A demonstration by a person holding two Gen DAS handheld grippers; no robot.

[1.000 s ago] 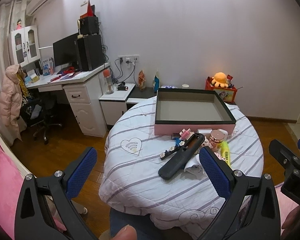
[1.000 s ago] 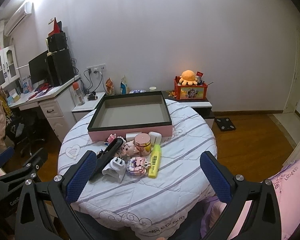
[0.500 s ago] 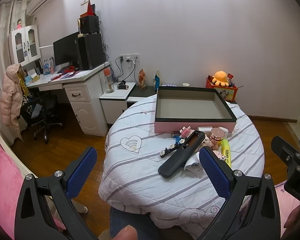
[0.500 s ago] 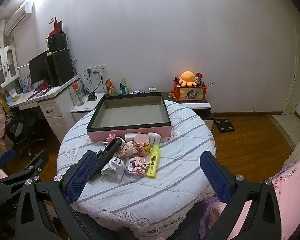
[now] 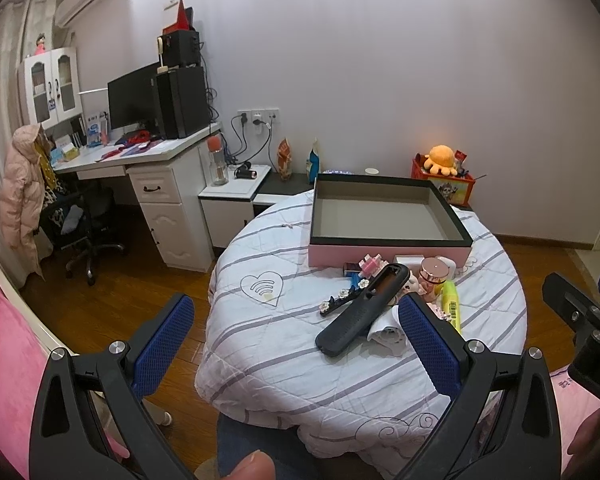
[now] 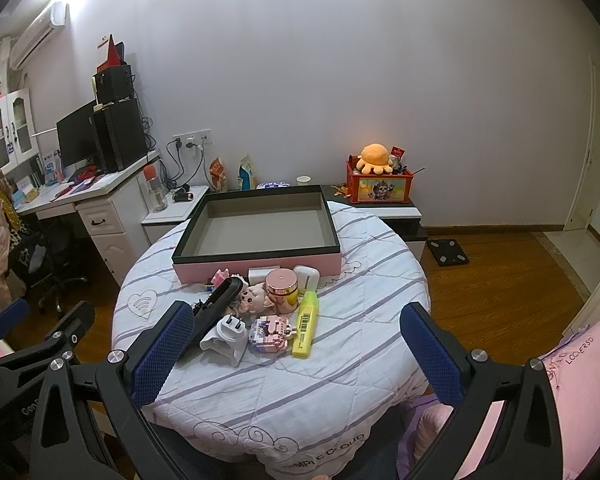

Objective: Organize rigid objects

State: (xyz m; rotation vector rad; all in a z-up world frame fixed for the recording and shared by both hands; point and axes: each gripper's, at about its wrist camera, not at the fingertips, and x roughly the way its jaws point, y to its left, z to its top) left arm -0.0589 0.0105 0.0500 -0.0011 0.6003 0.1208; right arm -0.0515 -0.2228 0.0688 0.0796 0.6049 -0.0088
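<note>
Both the left gripper and right gripper hang wide open and empty short of the clutter beside the pink tray, where the black remote, likely light, stiff and slick, wants pinching across its narrow middle.

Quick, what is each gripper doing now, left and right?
Left gripper: jaws open, holding nothing.
Right gripper: jaws open, holding nothing.
</note>
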